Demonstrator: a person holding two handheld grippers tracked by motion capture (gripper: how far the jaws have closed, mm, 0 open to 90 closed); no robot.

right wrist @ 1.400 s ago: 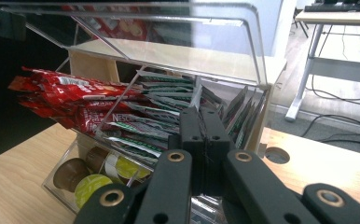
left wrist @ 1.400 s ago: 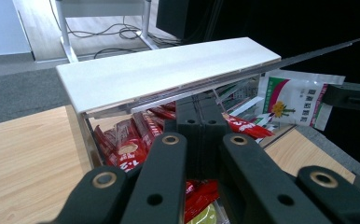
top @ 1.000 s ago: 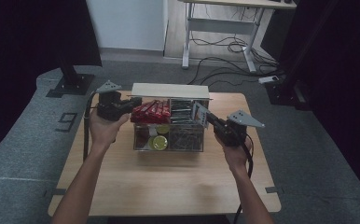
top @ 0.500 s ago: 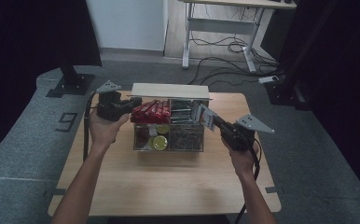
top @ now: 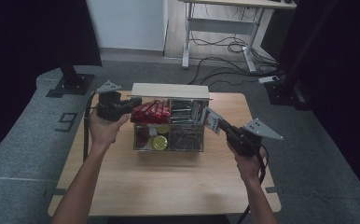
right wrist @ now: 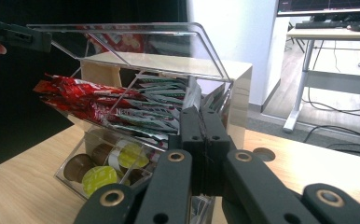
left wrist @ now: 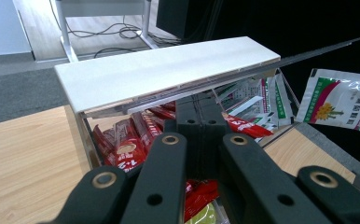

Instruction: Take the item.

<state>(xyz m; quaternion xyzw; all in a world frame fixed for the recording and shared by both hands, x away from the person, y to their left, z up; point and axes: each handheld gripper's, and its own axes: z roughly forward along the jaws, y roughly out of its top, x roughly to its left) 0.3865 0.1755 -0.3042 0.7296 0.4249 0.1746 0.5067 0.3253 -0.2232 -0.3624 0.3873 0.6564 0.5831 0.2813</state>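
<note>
Indoors, wooden table (top: 169, 182), grey carpet (top: 24, 154), white desk (top: 225, 4)

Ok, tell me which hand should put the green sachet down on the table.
Right: the right hand-held gripper holds the sachet beside the box; the left hand-held gripper is propping the lid.

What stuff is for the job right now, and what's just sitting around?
In the job:
- left gripper, holding up the clear lid
- right gripper, gripping a green-and-white packet
- clear box

Just sitting around:
- red sachets and capsules in the box
- floor cables
- white desk
- black stand
</note>
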